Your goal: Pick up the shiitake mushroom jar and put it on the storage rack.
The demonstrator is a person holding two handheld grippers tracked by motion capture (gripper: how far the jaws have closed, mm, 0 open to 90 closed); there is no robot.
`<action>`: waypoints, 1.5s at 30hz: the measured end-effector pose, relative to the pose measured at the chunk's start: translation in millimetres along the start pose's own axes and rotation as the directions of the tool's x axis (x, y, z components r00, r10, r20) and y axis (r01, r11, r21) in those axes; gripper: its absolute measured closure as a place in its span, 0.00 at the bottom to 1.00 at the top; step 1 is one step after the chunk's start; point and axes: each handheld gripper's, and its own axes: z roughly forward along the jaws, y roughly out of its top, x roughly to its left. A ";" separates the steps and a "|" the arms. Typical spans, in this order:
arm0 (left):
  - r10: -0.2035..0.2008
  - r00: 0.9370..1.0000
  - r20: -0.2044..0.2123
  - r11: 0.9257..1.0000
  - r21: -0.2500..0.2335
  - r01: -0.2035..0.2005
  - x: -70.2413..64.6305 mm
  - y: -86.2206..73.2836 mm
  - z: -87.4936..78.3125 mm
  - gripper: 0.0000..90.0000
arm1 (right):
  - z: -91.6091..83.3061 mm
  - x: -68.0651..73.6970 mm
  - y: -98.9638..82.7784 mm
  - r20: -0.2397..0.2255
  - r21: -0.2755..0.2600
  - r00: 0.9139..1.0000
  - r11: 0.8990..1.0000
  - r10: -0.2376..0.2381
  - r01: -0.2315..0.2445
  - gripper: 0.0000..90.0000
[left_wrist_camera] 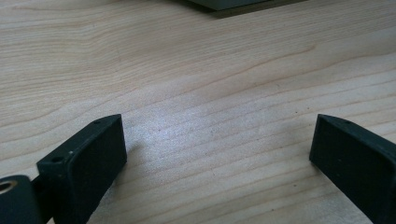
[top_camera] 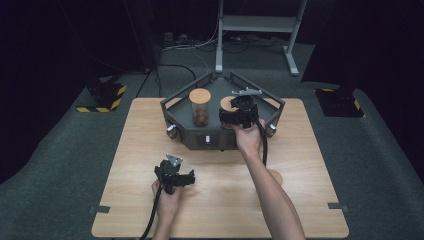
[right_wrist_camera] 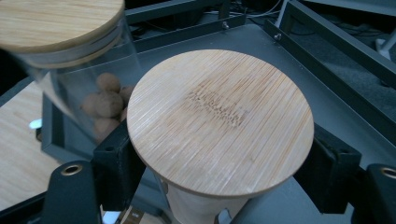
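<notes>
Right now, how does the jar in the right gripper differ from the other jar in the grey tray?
The held jar sits clamped between the jaws of the right gripper; the other jar stands free beside it, ungripped. The other jar shows brown round pieces through its clear wall; the held jar's contents are hidden under its lid. Both have round bamboo lids and are over the tray.

The left gripper (top_camera: 174,175) is held low in the lower left of the high view, its jaws spread wide apart with nothing between them. The right gripper (top_camera: 239,112) is reached to the upper centre on an outstretched forearm, its jaws clamped closed.
</notes>
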 end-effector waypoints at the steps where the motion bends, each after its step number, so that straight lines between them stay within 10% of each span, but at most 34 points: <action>1: 0.000 1.000 0.000 1.000 0.000 0.000 0.0 0.0 0.0 0.04 | 2.6 1.1 0.7 0.006 0.003 1.000 1.000 0.000 0.000 0.29; 45: 0.002 1.000 0.002 1.000 0.002 -0.002 -1.0 -1.4 -1.6 0.04 | 35.5 3.4 -11.0 0.007 0.041 0.999 0.999 0.032 -0.033 0.22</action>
